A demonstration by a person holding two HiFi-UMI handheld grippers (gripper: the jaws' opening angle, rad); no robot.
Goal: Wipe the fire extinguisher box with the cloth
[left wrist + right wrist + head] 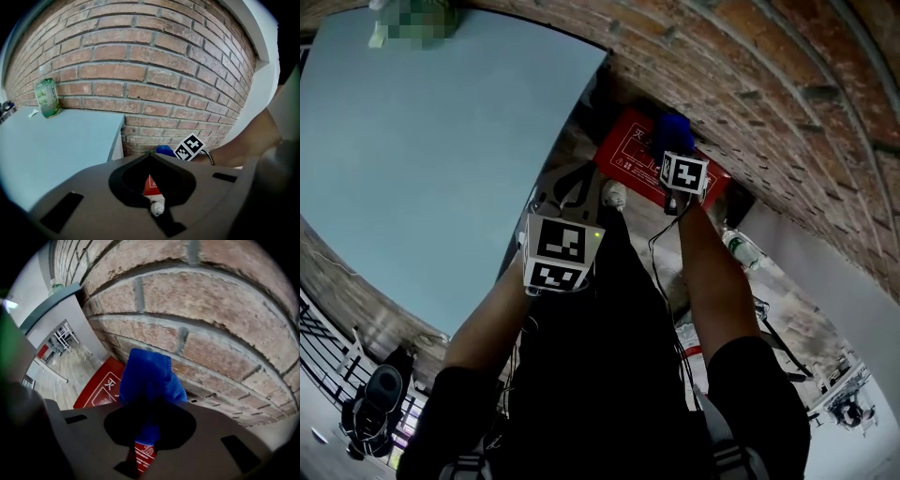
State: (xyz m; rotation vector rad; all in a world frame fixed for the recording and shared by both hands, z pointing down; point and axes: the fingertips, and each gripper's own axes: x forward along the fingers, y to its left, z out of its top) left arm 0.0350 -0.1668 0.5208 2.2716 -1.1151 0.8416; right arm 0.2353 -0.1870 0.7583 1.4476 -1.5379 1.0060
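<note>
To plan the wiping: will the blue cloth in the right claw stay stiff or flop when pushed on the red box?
Probably floppy: the cloth bunches in soft folds beyond the right claw. Likely light, being thin fabric. Its fuzzy surface should drag, not slip, on the box.

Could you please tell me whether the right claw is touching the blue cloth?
Touching: in the right gripper view, the right claw is shut on the blue cloth.

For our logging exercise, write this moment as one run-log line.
right gripper: shut on blue cloth | cloth: over red fire extinguisher box, beside brick wall | left gripper: shut, empty, away from box
</note>
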